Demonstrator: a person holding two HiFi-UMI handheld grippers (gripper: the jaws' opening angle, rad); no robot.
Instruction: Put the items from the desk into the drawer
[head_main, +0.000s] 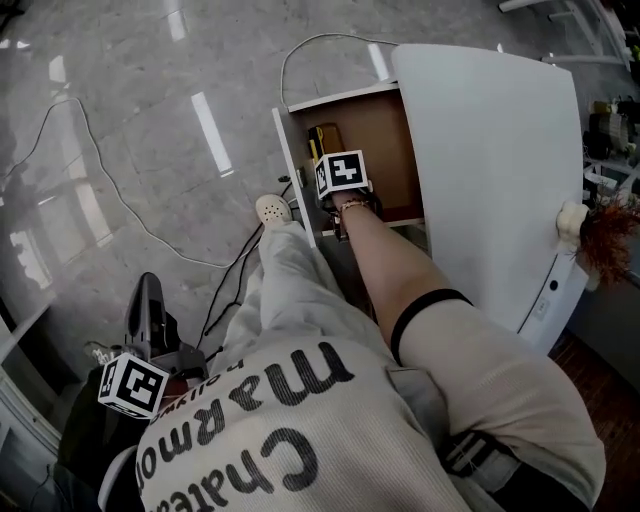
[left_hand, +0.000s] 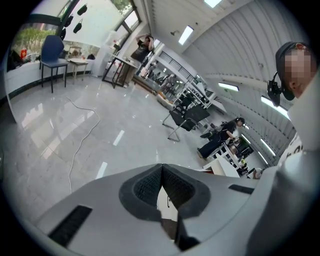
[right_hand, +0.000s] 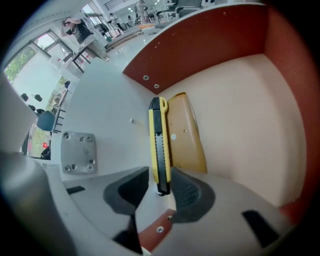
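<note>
— One drawer (head_main: 370, 130) open?
— Yes, pulled out from the white desk (head_main: 490, 170). On the right gripper (right_hand: 160, 192) the jaws stand parted, gripping nothing; the left gripper (left_hand: 161, 172) is closed, empty.
— And the utility knife (right_hand: 159, 145)?
— Lying inside along the side wall, its end between the right jaws.

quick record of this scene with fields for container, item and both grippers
container: open white and brown wooden drawer
item: yellow and black utility knife, lying in the drawer along its white side wall
right gripper: open, pointing down into the drawer, knife's near end between its fingers
left gripper: shut, empty, outside the drawer
</note>
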